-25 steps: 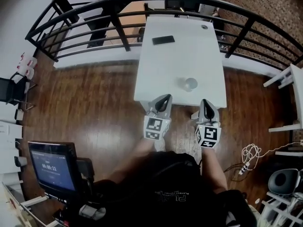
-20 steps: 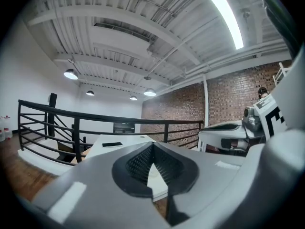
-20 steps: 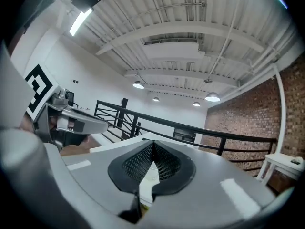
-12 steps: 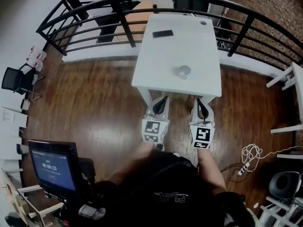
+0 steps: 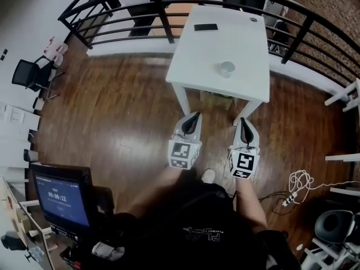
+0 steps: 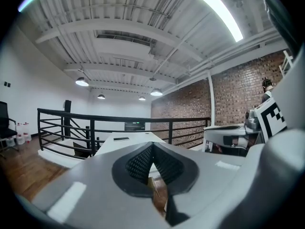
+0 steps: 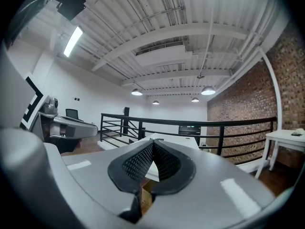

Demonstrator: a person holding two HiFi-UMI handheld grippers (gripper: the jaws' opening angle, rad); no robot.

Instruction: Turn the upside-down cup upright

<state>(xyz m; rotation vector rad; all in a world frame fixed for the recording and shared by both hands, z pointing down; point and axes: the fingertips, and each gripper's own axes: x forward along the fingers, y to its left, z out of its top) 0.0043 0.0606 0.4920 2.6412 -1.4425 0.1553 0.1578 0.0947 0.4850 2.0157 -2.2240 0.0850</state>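
A small pale cup (image 5: 227, 69) stands on the white table (image 5: 197, 66), towards its near right part. From above I cannot tell which way up it is. Both grippers hang over the wooden floor, short of the table's near edge and well apart from the cup. My left gripper (image 5: 197, 115) (image 6: 152, 145) is shut with nothing in it. My right gripper (image 5: 242, 120) (image 7: 153, 143) is shut and empty too. Both point roughly level at the table. The cup is hidden behind the jaws in both gripper views.
A dark phone (image 5: 206, 27) lies at the table's far end, and a black railing (image 5: 140, 4) curves behind it. A monitor (image 5: 59, 198) stands at lower left, a chair (image 5: 28, 75) at left, another white table (image 5: 346, 94) at right, cables (image 5: 298, 181) on the floor.
The person has backed away from the table: both grippers, earlier at its near edge, are now over the floor, and the table and cup lie farther off. The jaws stayed shut.
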